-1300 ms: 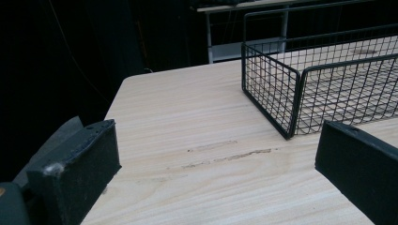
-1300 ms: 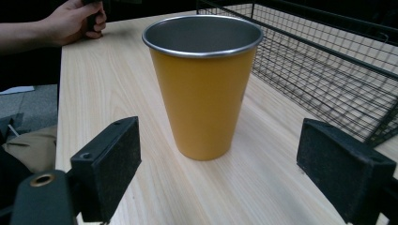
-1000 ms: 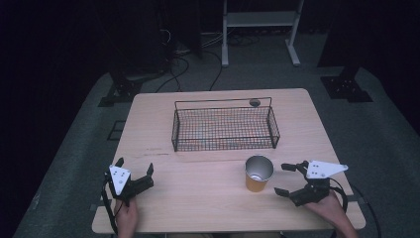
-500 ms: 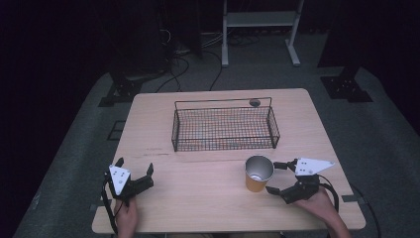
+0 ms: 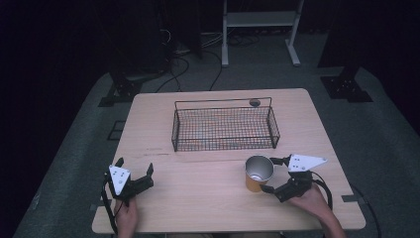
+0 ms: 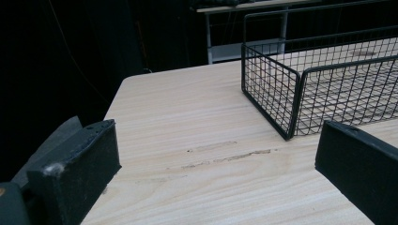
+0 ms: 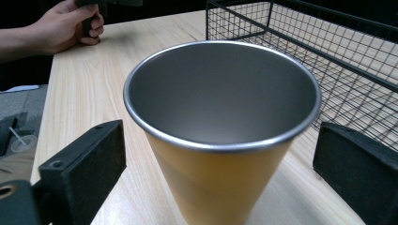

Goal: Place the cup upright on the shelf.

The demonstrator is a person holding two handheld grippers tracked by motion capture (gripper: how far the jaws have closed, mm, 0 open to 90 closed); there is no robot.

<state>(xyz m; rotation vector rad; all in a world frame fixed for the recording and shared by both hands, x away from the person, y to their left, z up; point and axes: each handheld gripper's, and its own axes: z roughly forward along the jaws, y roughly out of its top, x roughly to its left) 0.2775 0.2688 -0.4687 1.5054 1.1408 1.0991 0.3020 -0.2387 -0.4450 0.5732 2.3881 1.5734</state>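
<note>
- Near the table's (image 5: 163,124) front right, our right gripper (image 5: 273,174) has just been opening; jaws wide astride the upright cup (image 5: 258,173), pads clear, presumably readying a grasp.
- Wire basket (image 5: 224,128) waits behind the cup, likely its destination.
- Our left gripper (image 5: 134,171) rests open, empty, out of the way.

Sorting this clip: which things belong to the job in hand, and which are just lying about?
In the job:
- cup, upright between the open right tool
- wire basket, likely its destination

Lying about:
- left tool, open, idle
- small dark disc behind the basket
</note>
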